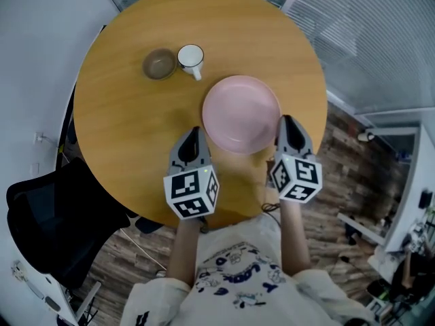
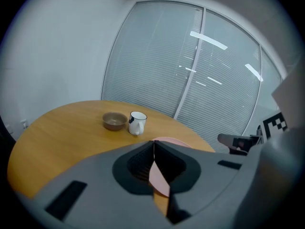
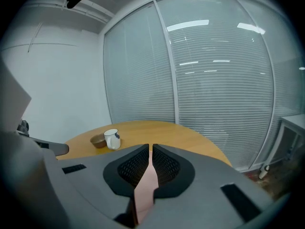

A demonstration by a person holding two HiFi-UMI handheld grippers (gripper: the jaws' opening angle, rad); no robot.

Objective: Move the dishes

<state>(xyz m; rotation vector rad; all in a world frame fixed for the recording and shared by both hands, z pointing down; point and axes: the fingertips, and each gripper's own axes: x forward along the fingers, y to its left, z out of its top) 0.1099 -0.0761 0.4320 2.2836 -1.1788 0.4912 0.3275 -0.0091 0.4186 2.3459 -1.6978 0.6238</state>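
Observation:
A pink plate [image 1: 241,113] lies on the round wooden table [image 1: 129,121], right of centre. My left gripper [image 1: 196,132] sits at the plate's near-left rim and my right gripper [image 1: 286,119] at its right rim. Both are shut, tips together. In the left gripper view the jaws [image 2: 153,144] meet, and the plate [image 2: 169,140] shows just beyond and through the slit below them. In the right gripper view the jaws [image 3: 150,149] stand the same way, with pink showing through the slit. A brown bowl [image 1: 159,64] and a white mug [image 1: 191,58] stand side by side at the back left.
A black chair [image 1: 47,216] stands off the table's near-left side. Glass walls with blinds [image 2: 190,70] run behind the table. The bowl [image 2: 114,121] and mug [image 2: 137,122] are well ahead of the left gripper. Wooden floor [image 1: 340,155] lies to the right.

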